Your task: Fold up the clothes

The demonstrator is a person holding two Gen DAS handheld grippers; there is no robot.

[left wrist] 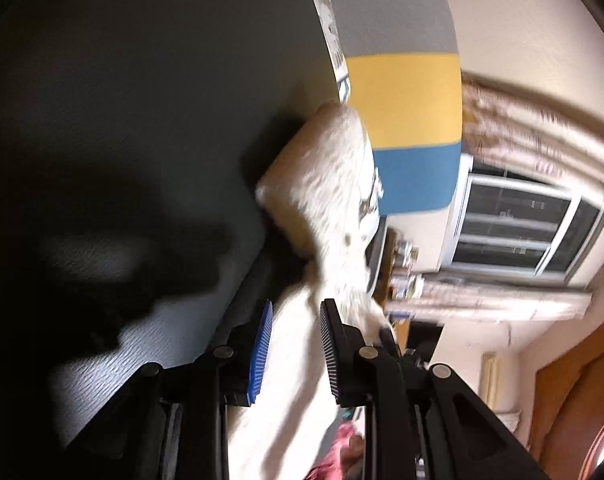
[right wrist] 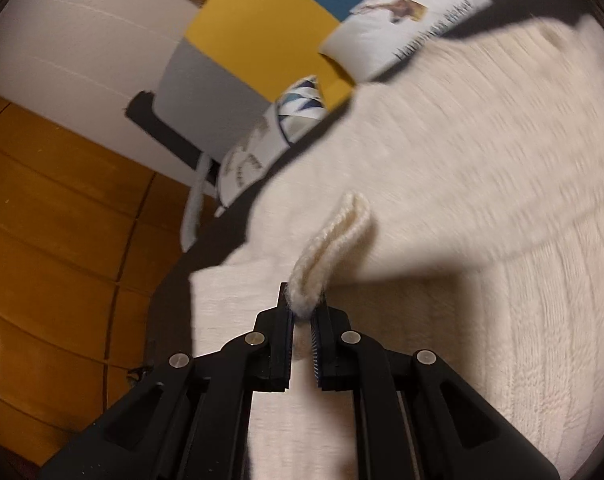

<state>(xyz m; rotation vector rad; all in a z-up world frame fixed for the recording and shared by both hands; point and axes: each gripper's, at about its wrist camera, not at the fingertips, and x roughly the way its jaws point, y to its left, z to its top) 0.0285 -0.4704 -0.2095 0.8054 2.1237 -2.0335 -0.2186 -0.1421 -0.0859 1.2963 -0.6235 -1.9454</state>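
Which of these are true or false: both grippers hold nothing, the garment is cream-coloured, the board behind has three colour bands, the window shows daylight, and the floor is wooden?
1. Both grippers hold nothing. False: the right gripper pinches a fold of the cream garment, and cloth runs between the fingers of the left gripper, which stand apart.
2. The garment is cream-coloured. True.
3. The striped board has grey, yellow and blue bands. True.
4. The window shows daylight. False: its panes look dark.
5. The floor is wooden. True, it looks like orange-brown boards.
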